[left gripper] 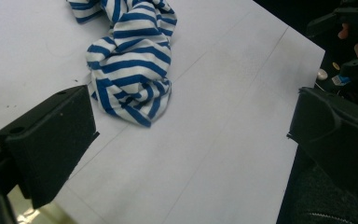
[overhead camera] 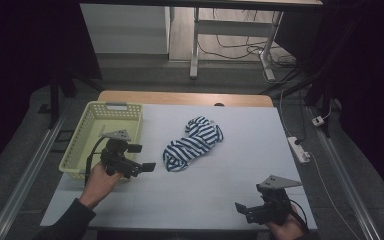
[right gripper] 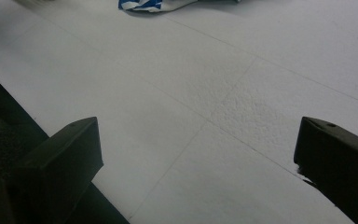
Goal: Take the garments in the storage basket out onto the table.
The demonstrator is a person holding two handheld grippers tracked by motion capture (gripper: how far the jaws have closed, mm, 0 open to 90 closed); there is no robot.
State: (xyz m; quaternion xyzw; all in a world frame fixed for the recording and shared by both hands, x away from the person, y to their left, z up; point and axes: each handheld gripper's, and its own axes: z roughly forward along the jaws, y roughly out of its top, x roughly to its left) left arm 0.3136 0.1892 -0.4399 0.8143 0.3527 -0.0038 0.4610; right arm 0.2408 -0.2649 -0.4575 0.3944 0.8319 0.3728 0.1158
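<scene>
A pale yellow plastic lattice basket (overhead camera: 82, 134) stands at the left edge of the white-covered surface (overhead camera: 240, 165). A white power strip (overhead camera: 298, 149) lies on the floor beside its right edge. A white-legged desk (overhead camera: 195, 45) stands beyond.

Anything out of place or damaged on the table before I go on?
Nothing looks damaged or spilled. The blue-and-white striped cloth lies crumpled in a heap mid-table, apart from the pale yellow plastic basket. Both the left gripper and the right gripper are open, holding nothing.
</scene>
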